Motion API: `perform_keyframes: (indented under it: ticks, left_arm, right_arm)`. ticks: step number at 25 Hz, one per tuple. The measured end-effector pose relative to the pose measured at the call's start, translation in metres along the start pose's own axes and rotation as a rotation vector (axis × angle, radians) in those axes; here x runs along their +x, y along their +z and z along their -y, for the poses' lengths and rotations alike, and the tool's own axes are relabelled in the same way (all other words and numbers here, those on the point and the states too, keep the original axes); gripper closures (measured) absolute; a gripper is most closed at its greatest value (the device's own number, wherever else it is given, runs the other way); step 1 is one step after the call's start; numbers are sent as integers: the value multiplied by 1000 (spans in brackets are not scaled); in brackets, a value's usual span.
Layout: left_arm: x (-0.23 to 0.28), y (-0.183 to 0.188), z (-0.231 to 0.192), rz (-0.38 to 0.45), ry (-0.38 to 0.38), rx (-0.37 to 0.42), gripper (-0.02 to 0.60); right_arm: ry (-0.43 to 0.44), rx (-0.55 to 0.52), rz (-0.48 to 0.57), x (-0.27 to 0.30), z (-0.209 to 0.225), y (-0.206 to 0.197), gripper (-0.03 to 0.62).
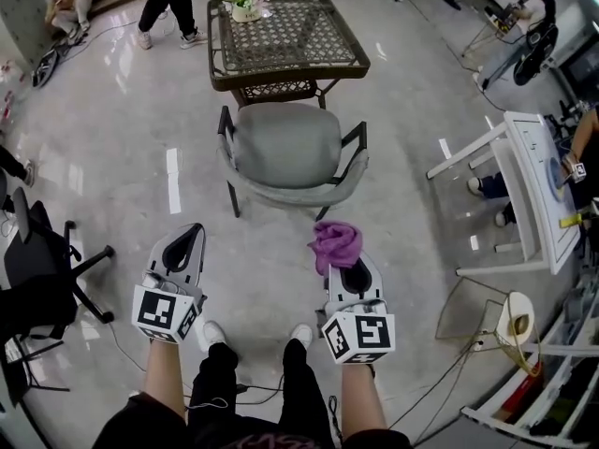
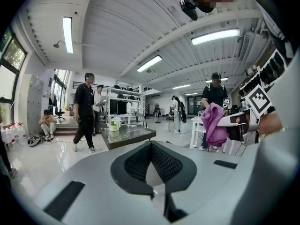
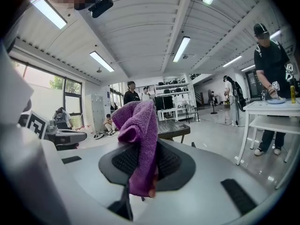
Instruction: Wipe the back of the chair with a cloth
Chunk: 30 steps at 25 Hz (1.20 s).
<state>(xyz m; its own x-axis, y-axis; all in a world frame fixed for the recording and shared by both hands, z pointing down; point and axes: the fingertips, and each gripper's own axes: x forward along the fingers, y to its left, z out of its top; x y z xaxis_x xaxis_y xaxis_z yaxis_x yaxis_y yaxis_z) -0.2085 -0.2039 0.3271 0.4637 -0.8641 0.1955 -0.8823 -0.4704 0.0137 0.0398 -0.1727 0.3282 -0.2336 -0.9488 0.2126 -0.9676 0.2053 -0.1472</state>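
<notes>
In its own view, the left gripper (image 2: 151, 159) fills the lower frame with its grey body, which cuts off the floor ahead, so the chair cannot be made out there. Its dark mesh pads meet at the tips, clenched on nothing. From the head view, this gripper (image 1: 191, 236) hangs over bare floor. The grey armchair (image 1: 285, 148) stands ahead of it and to its right, well apart, with its curved back on the near side. The chair's front legs are hidden under the seat. Beyond the chair is a wicker-framed table (image 1: 285, 68), its far edge cropped. The right gripper (image 1: 343, 262) is pinched on a purple cloth (image 1: 336, 243), which bunches above its tips. The cloth is short of the chair's back and not touching it. In the right gripper view, the cloth (image 3: 139, 135) drapes down between the pads of the right gripper (image 3: 143, 165) and hides part of the table behind it
</notes>
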Motion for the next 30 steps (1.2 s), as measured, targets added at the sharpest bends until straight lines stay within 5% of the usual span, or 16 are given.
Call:
perform_keyframes:
  ticks: [30]
  left_arm:
    - [-90,197,17,110,40,119,572]
  right_arm:
    - [13,-24,66,-77,-28,157,498]
